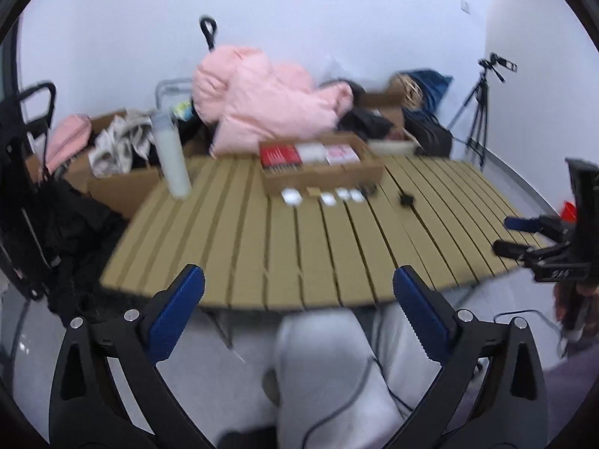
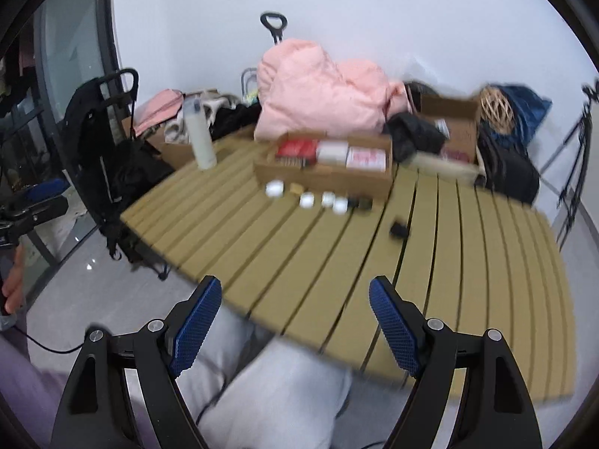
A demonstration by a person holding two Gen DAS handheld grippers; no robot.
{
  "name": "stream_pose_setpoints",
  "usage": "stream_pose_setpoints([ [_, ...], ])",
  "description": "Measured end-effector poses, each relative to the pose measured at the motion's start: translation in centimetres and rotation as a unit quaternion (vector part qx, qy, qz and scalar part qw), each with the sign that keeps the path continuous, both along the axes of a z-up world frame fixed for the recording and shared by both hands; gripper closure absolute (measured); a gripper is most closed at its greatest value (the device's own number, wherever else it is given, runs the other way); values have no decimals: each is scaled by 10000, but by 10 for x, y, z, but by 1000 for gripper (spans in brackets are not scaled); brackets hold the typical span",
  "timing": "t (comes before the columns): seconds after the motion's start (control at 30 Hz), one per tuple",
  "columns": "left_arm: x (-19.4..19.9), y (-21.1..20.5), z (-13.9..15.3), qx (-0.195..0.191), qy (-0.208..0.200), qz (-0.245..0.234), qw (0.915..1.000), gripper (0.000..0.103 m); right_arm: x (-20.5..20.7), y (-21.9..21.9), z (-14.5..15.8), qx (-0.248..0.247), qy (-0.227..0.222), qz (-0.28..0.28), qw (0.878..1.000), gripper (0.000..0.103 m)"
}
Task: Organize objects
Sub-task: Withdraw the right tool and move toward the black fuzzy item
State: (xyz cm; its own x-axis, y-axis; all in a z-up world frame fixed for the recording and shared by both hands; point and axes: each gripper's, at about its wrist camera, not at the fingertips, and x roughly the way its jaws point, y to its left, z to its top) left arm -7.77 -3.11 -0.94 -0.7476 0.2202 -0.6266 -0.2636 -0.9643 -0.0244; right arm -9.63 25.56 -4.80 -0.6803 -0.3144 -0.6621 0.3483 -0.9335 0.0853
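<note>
A shallow cardboard box with red, white and pink packs stands at the far side of the slatted table. In front of it lies a row of small white and dark pieces. One small black piece lies apart, nearer me. My left gripper is open and holds nothing, hovering over the table's near edge. My right gripper is open too, nothing between its blue pads. It also shows at the right edge of the left view.
A tall white bottle stands at the table's far left. Behind the table lie a pink jacket, cardboard boxes and bags. A tripod stands right. A person's grey-trousered legs are below the grippers.
</note>
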Motion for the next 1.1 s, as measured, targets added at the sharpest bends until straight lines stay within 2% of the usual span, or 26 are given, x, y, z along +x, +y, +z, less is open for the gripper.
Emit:
stream_pose_setpoints([
  [0.1, -1, 12, -6, -139, -126, -92, 9998, 3, 19, 7, -28, -403, -319, -56, 9987, 19],
  [0.17, -5, 17, -7, -233, -67, -13, 9997, 3, 19, 9, -35, -431, -455, -22, 9980, 19],
  [0.27, -9, 20, -11, -94, -60, -8, 9999, 3, 15, 12, -34, -260, -354, -181, 9989, 19],
  [0.4, -19, 23, -33, -81, -217, -61, 9997, 3, 9, 18, -45, -454, -428, -201, 9978, 19],
  [0.5, -38, 19, -55, 282, 71, -127, 9995, 3, -6, 20, -65, -290, -578, -281, 9975, 19],
  [0.57, -67, 22, -74, 227, -156, 105, 9996, 6, -25, 20, -83, -57, -758, -325, 9966, 19],
  [0.63, -102, 28, -92, 248, -439, 90, 9987, 12, -48, 23, -97, 126, -849, -441, 9953, 19],
  [0.77, -171, 36, -113, 295, -751, 285, 9963, 25, -94, 34, -103, 243, -737, -600, 9952, 19],
  [0.87, -217, 45, -121, 463, -750, 244, 9958, 26, -138, 45, -103, 320, -587, -746, 9950, 19],
  [1.1, -315, 72, -158, 59, -803, 296, 9963, 27, -237, 60, -122, 408, -617, -963, 9926, 20],
])
